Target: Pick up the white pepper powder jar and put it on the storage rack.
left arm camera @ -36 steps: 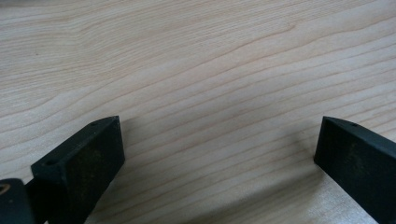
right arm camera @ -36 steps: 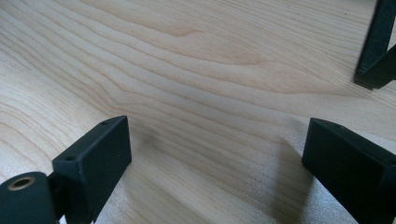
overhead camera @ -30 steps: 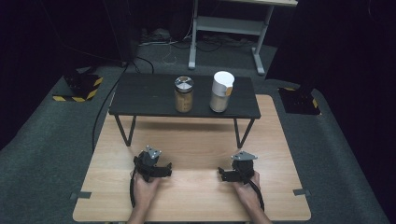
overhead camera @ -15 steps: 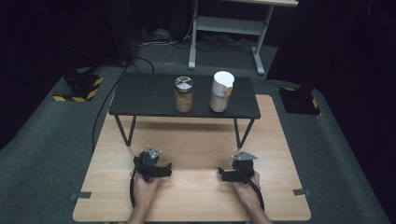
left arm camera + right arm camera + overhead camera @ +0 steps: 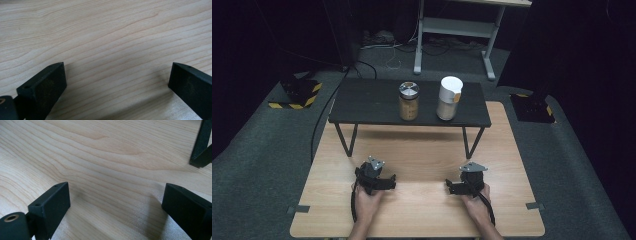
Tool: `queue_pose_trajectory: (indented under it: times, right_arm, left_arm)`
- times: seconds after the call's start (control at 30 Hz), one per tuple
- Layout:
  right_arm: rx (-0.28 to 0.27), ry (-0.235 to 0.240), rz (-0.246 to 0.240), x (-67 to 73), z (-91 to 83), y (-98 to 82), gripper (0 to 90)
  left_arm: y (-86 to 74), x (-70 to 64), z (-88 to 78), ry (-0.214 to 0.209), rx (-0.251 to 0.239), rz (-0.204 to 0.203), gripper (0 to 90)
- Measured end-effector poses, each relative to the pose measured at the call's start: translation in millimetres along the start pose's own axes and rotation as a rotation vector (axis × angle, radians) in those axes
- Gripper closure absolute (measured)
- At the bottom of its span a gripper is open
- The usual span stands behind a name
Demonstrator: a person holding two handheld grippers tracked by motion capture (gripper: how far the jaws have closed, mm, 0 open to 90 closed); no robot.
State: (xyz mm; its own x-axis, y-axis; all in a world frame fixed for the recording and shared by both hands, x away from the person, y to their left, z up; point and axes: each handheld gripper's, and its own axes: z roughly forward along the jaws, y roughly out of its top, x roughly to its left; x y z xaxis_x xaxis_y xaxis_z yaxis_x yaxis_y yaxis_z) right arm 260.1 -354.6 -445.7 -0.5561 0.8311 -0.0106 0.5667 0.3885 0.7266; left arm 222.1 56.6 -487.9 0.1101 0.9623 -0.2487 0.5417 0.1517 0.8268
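Both hands rest on the light wooden table [image 5: 422,150], each holding a black gripper. My left gripper [image 5: 384,184] lies at the near left, my right gripper [image 5: 453,189] at the near right. In the left gripper view the left gripper [image 5: 117,75] has its jaws wide apart over bare wood grain, nothing between them. The right gripper [image 5: 116,195] likewise stands open over bare wood. On a low black shelf [image 5: 367,105] at the back stand a jar [image 5: 409,101] with a silver lid and tan contents, and a white and silver canister [image 5: 449,98] with an orange tab.
The shelf stands on thin black legs [image 5: 468,142], one of which [image 5: 201,145] appears in the right gripper view. A grey desk frame [image 5: 452,30] stands behind. Yellow-black striped blocks [image 5: 299,92] sit on the grey carpet at left and right [image 5: 532,107].
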Motion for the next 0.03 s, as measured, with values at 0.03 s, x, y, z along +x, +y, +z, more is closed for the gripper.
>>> queue_pose_trajectory:
  times: [0.03]
  right_arm:
    - [0.0,0.0,0.0,0.0,0.0,0.0,7.3]
  left_arm:
    - [0.0,0.0,0.0,0.0,0.0,0.0,1.1]
